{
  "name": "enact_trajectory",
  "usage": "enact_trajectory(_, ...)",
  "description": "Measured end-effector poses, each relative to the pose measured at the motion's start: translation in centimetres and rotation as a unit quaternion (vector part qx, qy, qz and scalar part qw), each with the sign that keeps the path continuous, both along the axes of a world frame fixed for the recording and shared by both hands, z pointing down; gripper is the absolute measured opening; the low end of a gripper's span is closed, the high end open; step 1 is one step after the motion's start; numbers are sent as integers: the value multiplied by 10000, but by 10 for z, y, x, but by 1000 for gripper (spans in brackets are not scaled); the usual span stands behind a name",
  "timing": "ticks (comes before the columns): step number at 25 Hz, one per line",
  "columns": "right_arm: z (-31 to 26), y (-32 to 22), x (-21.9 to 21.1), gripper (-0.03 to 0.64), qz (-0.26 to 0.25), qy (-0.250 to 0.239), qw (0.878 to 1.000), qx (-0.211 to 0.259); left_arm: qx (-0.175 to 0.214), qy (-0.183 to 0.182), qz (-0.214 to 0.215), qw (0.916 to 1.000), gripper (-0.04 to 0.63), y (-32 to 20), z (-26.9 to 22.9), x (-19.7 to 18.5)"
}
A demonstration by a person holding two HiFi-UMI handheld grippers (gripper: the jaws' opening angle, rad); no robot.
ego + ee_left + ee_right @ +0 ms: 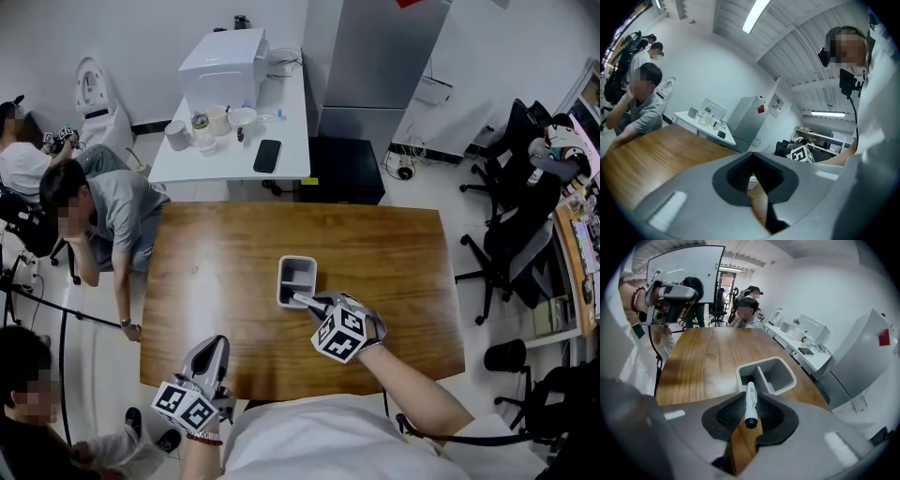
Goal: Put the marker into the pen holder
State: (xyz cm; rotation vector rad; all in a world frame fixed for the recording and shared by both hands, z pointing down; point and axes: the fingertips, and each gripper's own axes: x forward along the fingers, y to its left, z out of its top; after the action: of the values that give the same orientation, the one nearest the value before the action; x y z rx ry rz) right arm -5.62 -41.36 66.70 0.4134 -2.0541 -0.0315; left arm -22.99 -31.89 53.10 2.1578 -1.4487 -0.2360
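Note:
My right gripper (320, 306) is shut on a white marker (305, 300) with a black cap. It holds the marker just beyond the near rim of the grey two-compartment pen holder (283, 281) in the middle of the wooden table (225, 272). In the right gripper view the marker (750, 401) lies along the jaws of the right gripper (750, 414), its far end over the near wall of the pen holder (786, 382), by the left compartment. My left gripper (214, 352) hangs at the table's front edge, left of the holder, jaws together with nothing in them; the left gripper (753, 182) shows the same in its own view.
A person (98, 211) leans on the table's left edge with a hand (131, 330) on it. Behind the table stands a white side table (281, 164) with a phone (266, 155), cups and a white box. Office chairs (511, 234) stand at the right.

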Motion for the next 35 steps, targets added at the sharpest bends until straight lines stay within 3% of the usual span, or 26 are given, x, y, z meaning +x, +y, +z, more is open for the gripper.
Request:
enact_trajectory(6,-7,-2,-2,105,691,-760,9946,-176,-5,-57,125,9999,1,0,0,3)
enact_trajectory(10,-47,-7,2,106,1221,-2187,9680,133,-10,-223,361,9991,2,-2,1,10)
enact_trajectory(13,-72,-7,14,104,1350,-2638,9540,463,9,-275,561,9980,2,-4,3,17)
enact_trajectory(17,-92,8,32,97,1604,-2899,9420,544,135,-327,984,9945,2,-3,0,33)
enact_trajectory(23,-98,49,73,83,2277,-2859,9288,611,64,-352,1488,9882,2,7,13,43)
enact_trajectory(26,-98,66,97,71,2697,-2905,9157,663,119,-443,1665,9850,2,14,14,43)
enact_trajectory(28,-96,80,107,66,2851,-2980,9083,699,169,-545,1703,9837,2,21,14,44)
enact_trajectory(35,-97,135,116,67,2740,-3176,9052,683,533,-612,1347,9876,2,62,-18,61)
